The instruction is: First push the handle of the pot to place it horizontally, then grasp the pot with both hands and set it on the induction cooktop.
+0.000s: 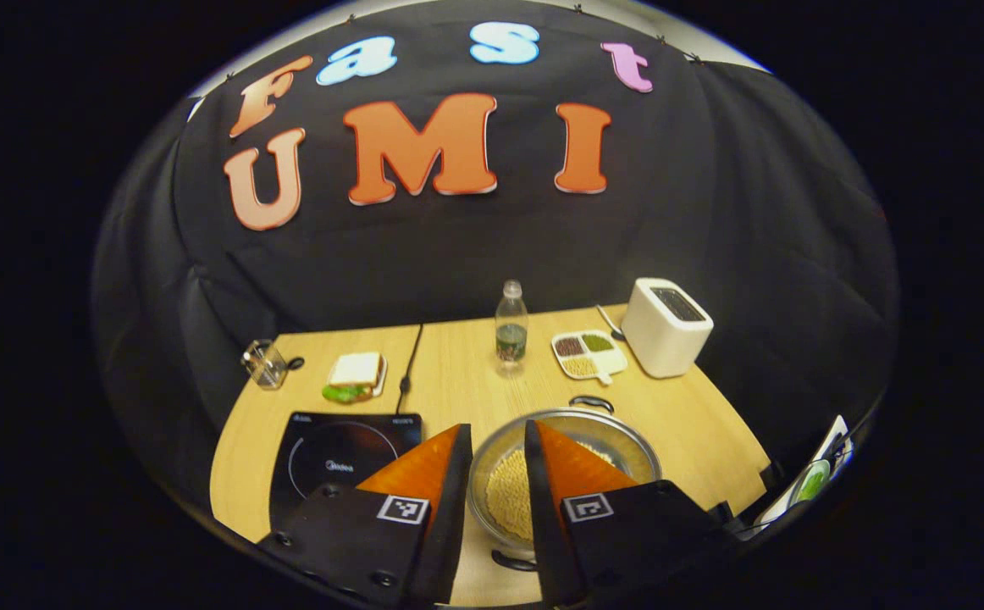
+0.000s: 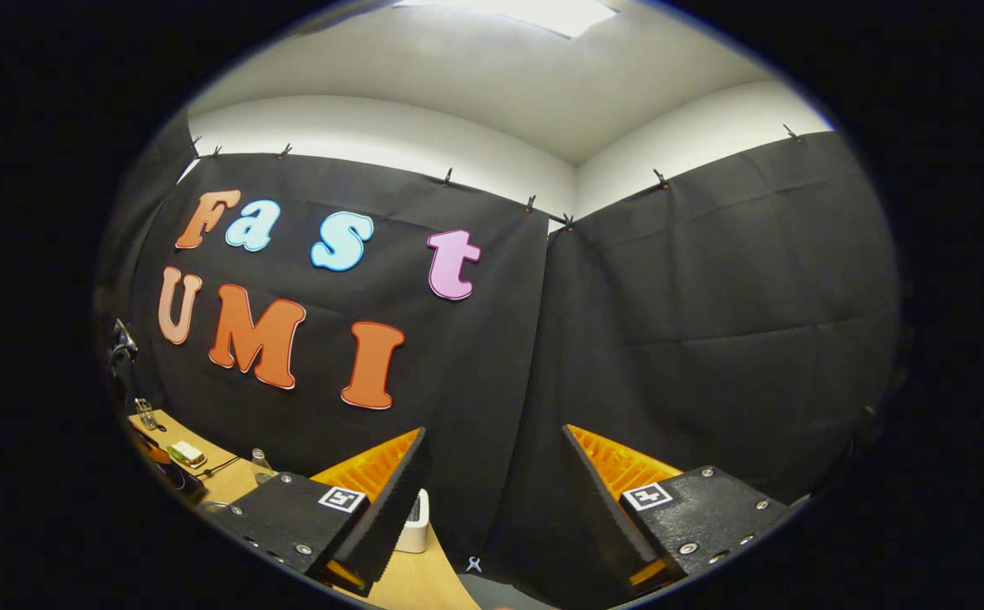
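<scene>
Left gripper (image 1: 496, 440): fingers apart, grasping nothing; held above the near side of the pot, tips framing the pot's contents in the left gripper view.
Right gripper (image 2: 492, 449): fingers wide apart, nothing between them; raised, facing the booth wall, with the table's corner low at its left.
Table (image 1: 458, 373): light wood top, carries everything listed below.
Pot (image 1: 627, 449): shallow round metal pot, the landmark for the rest; sits on the table, not on the cooktop. Filled with small pale yellow grains. One dark loop handle (image 1: 591, 402) at its far rim, a second handle (image 1: 513, 561) at its near rim.
Cooktop (image 1: 331, 453): flat black slab just left of the pot, touching or nearly so; cannot tell which. Its cord (image 1: 411, 356) runs away toward the wall.
Toaster (image 1: 666, 326): white, behind the pot and to its right; also seen in the right gripper view (image 2: 414, 525).
Divided dish (image 1: 589, 353): white, three compartments of dark, green and pale grains; behind the pot, just left of the toaster.
Bottle (image 1: 511, 326): clear plastic, upright, partly filled with dark liquid; straight behind the pot.
Sandwich (image 1: 356, 375): on a small plate, green leaf showing; behind the cooktop, left of the pot.
Glass cup (image 1: 265, 364): clear, far left of the pot, near the table edge.
</scene>
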A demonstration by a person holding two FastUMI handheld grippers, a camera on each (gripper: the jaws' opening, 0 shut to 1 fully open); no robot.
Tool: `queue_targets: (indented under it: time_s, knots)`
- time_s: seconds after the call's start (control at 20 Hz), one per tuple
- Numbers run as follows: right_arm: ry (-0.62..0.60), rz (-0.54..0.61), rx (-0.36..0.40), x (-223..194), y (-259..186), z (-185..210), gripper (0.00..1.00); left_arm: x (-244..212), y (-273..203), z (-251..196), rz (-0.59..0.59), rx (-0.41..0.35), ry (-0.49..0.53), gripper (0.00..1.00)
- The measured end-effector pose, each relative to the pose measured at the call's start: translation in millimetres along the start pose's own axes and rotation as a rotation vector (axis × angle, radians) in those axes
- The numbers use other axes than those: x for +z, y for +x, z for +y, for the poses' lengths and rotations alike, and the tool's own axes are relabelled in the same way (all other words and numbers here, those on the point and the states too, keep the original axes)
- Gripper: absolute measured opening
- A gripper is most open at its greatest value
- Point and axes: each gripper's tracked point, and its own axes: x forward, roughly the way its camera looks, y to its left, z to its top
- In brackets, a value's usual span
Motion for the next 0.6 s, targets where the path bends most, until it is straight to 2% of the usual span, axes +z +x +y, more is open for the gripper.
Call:
queue_targets:
  time_s: [0.1,0.15,0.2,0.3,0.4,0.45,0.6]
  knots:
    - [0.008,0.015,0.014,-8.9,3.0,-2.6,0.95,-38.2,7.1,-9.9,0.118,-0.008,-0.003,0.41]
    - [0.012,0.02,0.022,-13.0,4.1,-1.7,0.95,-55.4,4.4,-11.1,0.175,0.004,-0.008,0.31]
    - [0.015,0.024,0.028,-16.1,6.1,-1.2,0.95,-70.9,3.2,-14.4,0.228,0.005,-0.014,0.08]
    - [0.02,0.031,0.039,-23.3,8.0,-3.2,0.95,-93.2,-0.7,-22.6,0.322,-0.007,-0.053,0.13]
    - [0.032,0.044,0.047,-31.4,10.1,-2.4,0.95,-121.5,4.2,-30.4,0.411,-0.032,-0.127,0.08]
    - [0.038,0.054,0.055,-36.0,10.3,-0.9,0.93,-136.0,2.3,-38.0,0.452,-0.044,-0.168,0.08]
    - [0.039,0.074,0.076,-49.0,11.7,4.4,0.95,-154.9,-9.2,-37.7,0.539,-0.043,-0.228,0.09]
